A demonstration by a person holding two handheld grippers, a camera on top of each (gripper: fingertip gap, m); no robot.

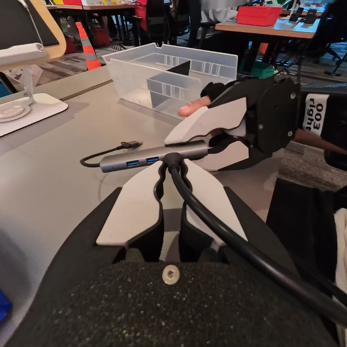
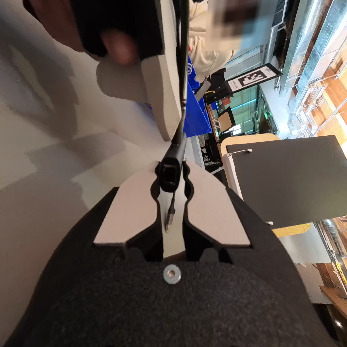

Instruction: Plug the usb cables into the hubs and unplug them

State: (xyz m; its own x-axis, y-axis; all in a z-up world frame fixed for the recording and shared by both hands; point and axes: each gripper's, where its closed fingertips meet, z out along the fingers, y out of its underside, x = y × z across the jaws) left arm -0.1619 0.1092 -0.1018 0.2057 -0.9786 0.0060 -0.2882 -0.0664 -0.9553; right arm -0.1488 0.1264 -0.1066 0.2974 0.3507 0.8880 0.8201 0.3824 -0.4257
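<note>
A grey USB hub [image 1: 150,153] is held just above the grey table [image 1: 56,178], with two free blue ports facing me. My left gripper [image 1: 173,163] is shut on the black plug [image 1: 172,156] of a thick black USB cable [image 1: 216,216]. The plug sits in the hub's side, right of the blue ports. My right gripper [image 1: 185,150] comes in from the right, shut on the hub's right end. In the right wrist view my right gripper [image 2: 170,167] clamps the hub end [image 2: 170,176]. The left gripper's fingers [image 2: 165,97] and the cable [image 2: 183,56] are beyond it.
The hub's own short lead and connector [image 1: 131,144] lie on the table behind it. A clear plastic bin [image 1: 169,78] stands farther back. A white monitor stand base [image 1: 32,110] is at left. The table's edge [image 1: 276,169] drops off at right. A blue bin [image 2: 195,116] is near.
</note>
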